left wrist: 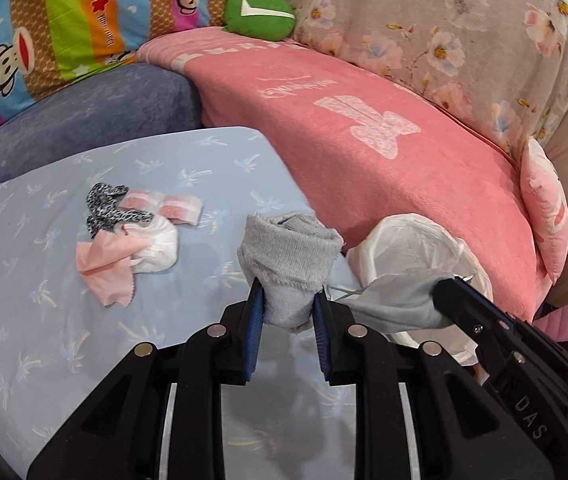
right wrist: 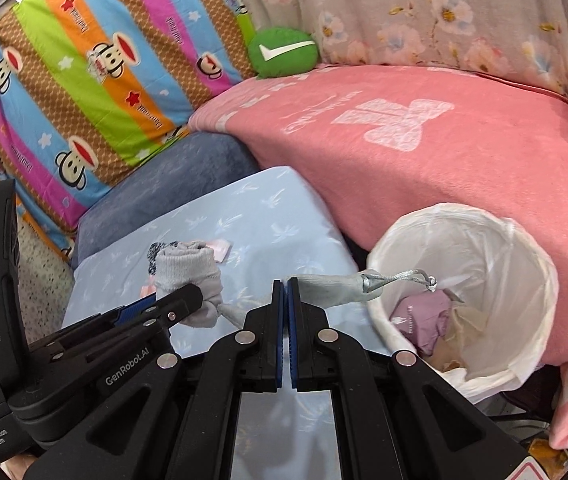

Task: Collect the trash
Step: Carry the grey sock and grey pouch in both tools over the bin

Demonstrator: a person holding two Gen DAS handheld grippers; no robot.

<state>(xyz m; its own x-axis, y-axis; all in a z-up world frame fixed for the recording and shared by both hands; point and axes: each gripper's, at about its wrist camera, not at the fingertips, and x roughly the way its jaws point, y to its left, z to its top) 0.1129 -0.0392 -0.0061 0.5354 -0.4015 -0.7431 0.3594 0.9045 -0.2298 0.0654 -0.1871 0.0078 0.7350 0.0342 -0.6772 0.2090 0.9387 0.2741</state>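
My left gripper [left wrist: 288,294] is shut on a rolled grey sock [left wrist: 289,256], held above the light blue sheet; the sock [right wrist: 188,270] and left gripper [right wrist: 180,300] also show in the right wrist view. My right gripper [right wrist: 285,284] is shut on a thin grey cloth piece [right wrist: 335,284] with a silver ribbon end [right wrist: 403,278], which hangs over the rim of the white-lined trash bin [right wrist: 539,264]. In the left wrist view the right gripper [left wrist: 449,286] grips that cloth [left wrist: 395,300] in front of the bin [left wrist: 411,236]. A small pile of trash [left wrist: 140,232] lies on the sheet.
The pile holds a pink cloth [left wrist: 104,268], a white crumpled wad [left wrist: 158,250], a leopard-print strip [left wrist: 104,204] and pink-white packets [left wrist: 164,206]. A pink blanket [left wrist: 363,128], blue cushion [left wrist: 96,112], striped monkey pillow [right wrist: 84,80] and green plush [right wrist: 284,52] surround the sheet. The bin holds purple and beige waste [right wrist: 423,316].
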